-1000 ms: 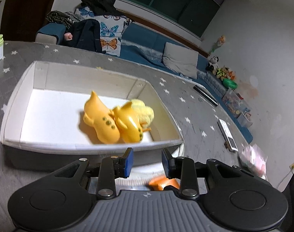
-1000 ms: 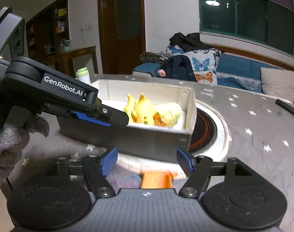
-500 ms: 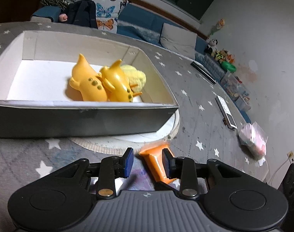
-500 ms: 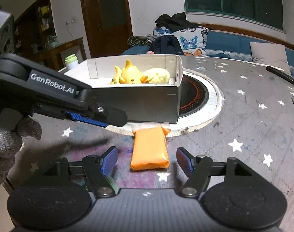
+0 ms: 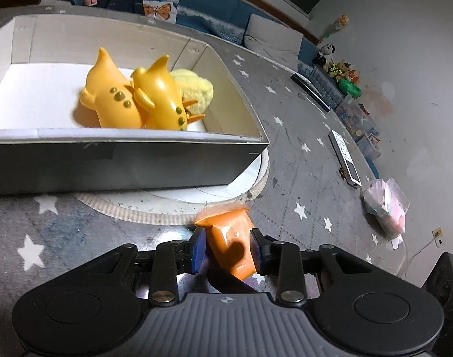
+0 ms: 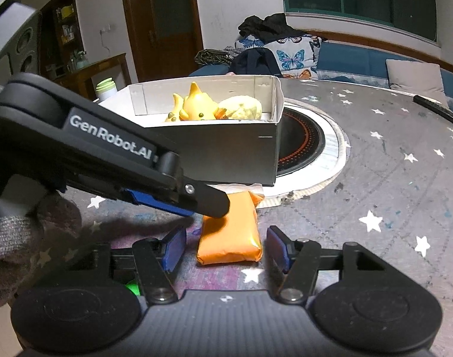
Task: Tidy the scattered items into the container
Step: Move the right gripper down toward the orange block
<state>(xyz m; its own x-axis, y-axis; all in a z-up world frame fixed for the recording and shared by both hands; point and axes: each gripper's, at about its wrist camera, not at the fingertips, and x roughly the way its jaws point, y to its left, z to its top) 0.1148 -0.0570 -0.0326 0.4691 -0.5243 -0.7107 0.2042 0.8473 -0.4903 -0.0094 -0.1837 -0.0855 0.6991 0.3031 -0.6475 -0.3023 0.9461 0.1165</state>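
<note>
An orange soft packet lies on the star-patterned table just in front of the grey box. My left gripper is lowered around it, a blue pad at each side, jaws apart and seemingly just off it. In the right wrist view the packet lies between my open right gripper, with the left gripper's finger over its far end. The box holds two yellow toy dolphins and a pale yellow plush.
The box sits on a round hob with a white ring. A remote and a pink bag lie at the table's right. A green-capped jar stands behind the box. A sofa is beyond.
Both grippers have dropped and moved in on the orange packet. The left gripper came down from above the box and now straddles the packet. The right gripper has closed in around it.
</note>
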